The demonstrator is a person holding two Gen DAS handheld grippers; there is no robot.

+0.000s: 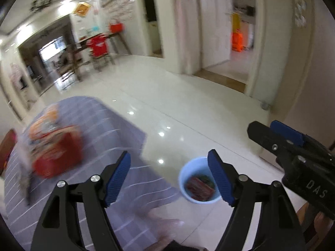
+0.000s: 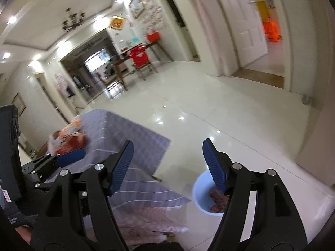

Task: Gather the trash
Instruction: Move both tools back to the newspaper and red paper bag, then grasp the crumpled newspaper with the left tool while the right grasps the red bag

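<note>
A light blue bucket [image 1: 187, 177] stands on the glossy floor beside the table, with reddish wrappers [image 1: 199, 188] inside it. My left gripper [image 1: 169, 156] hangs above the table's edge and the bucket, open, with nothing between its blue pads. My right gripper [image 2: 167, 146] is open and empty too, above the same bucket [image 2: 201, 192]. Blurred red and orange snack bags [image 1: 54, 148] lie on the table's grey-purple checked cloth [image 1: 117, 125]; they also show in the right wrist view [image 2: 71, 138]. Each gripper appears at the edge of the other's view: the right gripper [image 1: 268, 128] and the left gripper [image 2: 69, 155].
White tiled floor [image 1: 188, 104] stretches toward a dining table with a red-draped chair [image 1: 98, 46]. An open doorway [image 1: 240, 41] with orange items lies at the back right. A wall corner [image 1: 259, 83] stands right of the bucket. A pink patterned cloth [image 2: 150, 223] hangs below the table edge.
</note>
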